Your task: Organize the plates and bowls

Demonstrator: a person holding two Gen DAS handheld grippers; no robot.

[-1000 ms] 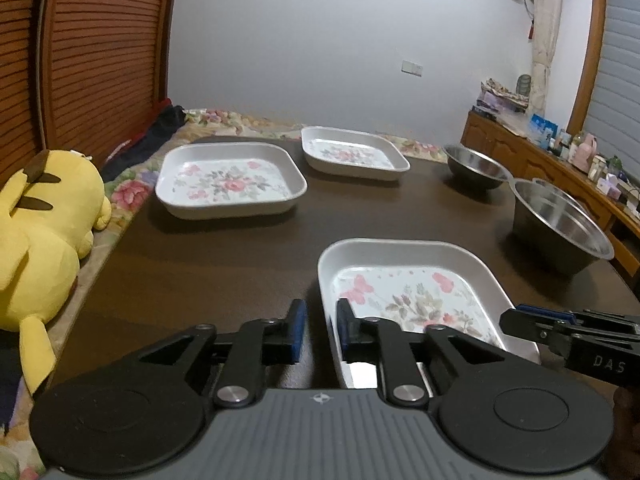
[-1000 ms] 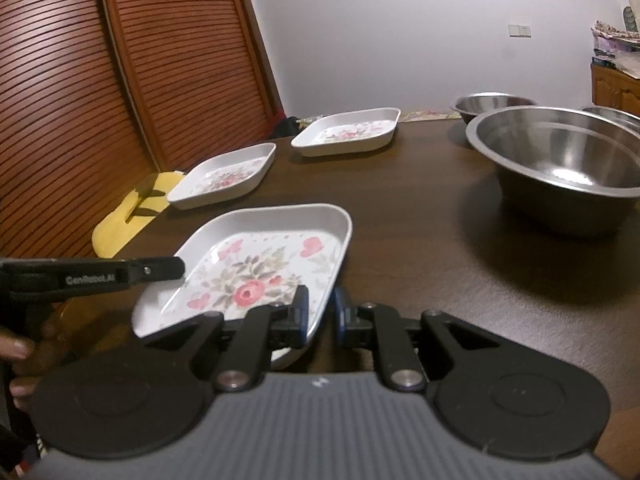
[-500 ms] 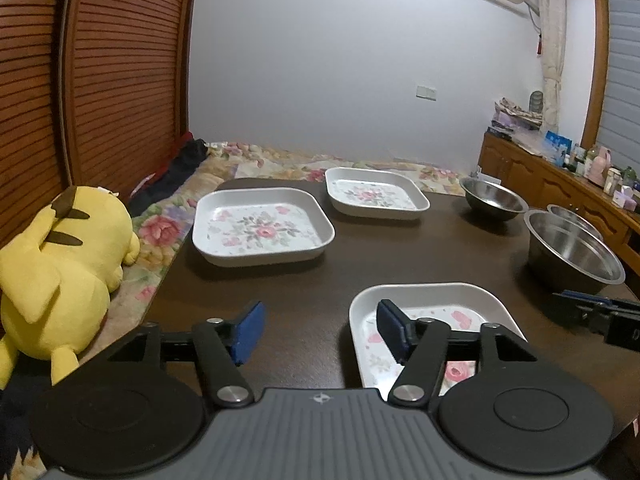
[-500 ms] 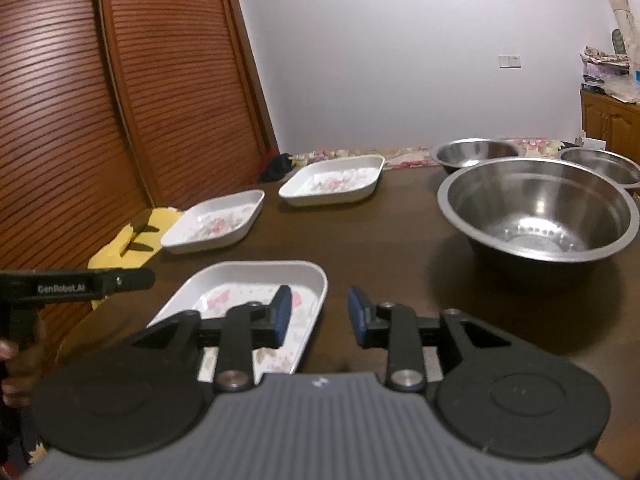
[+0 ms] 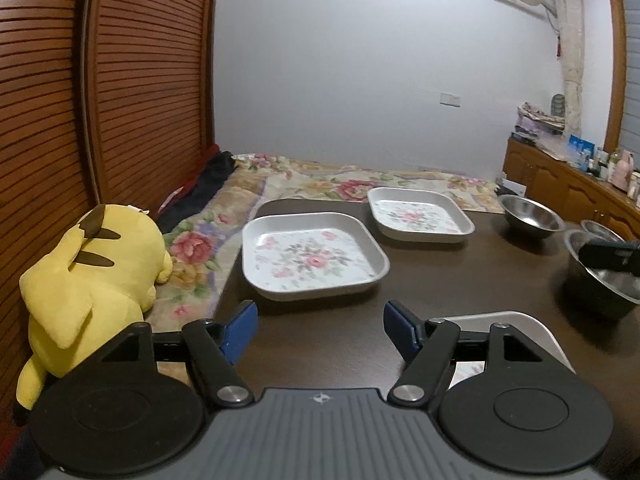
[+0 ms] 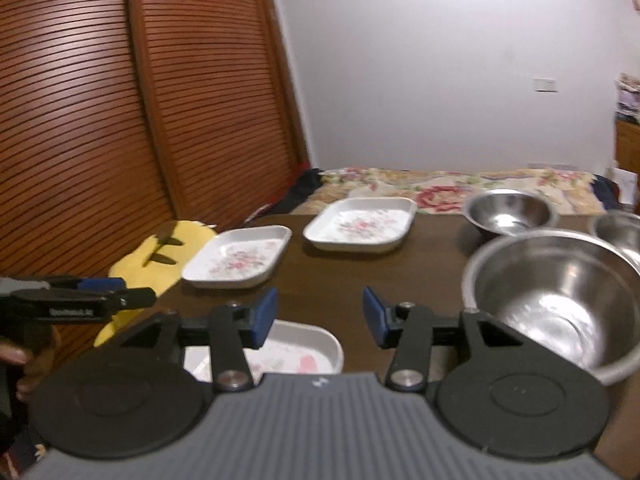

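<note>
Three white square floral plates lie on the dark wooden table (image 5: pixel 460 280). The near plate (image 5: pixel 500 320) (image 6: pixel 300 348) lies just under and behind both grippers. The middle plate (image 5: pixel 312 256) (image 6: pixel 240 256) and the far plate (image 5: pixel 418 214) (image 6: pixel 360 224) lie further back. A large steel bowl (image 6: pixel 556 308) (image 5: pixel 604 280) stands at the right, and two smaller steel bowls (image 6: pixel 508 212) (image 6: pixel 620 228) stand behind it. My left gripper (image 5: pixel 320 330) is open and empty above the table. My right gripper (image 6: pixel 320 320) is open and empty.
A yellow plush toy (image 5: pixel 88 280) lies off the table's left edge on a floral bedspread (image 5: pixel 320 176). Slatted wooden doors (image 5: pixel 100 100) stand at the left. A wooden sideboard (image 5: pixel 568 188) with small items runs along the right.
Both grippers have opened, let go of the near plate, and lifted back away from it. The plate now lies flat on the table.
</note>
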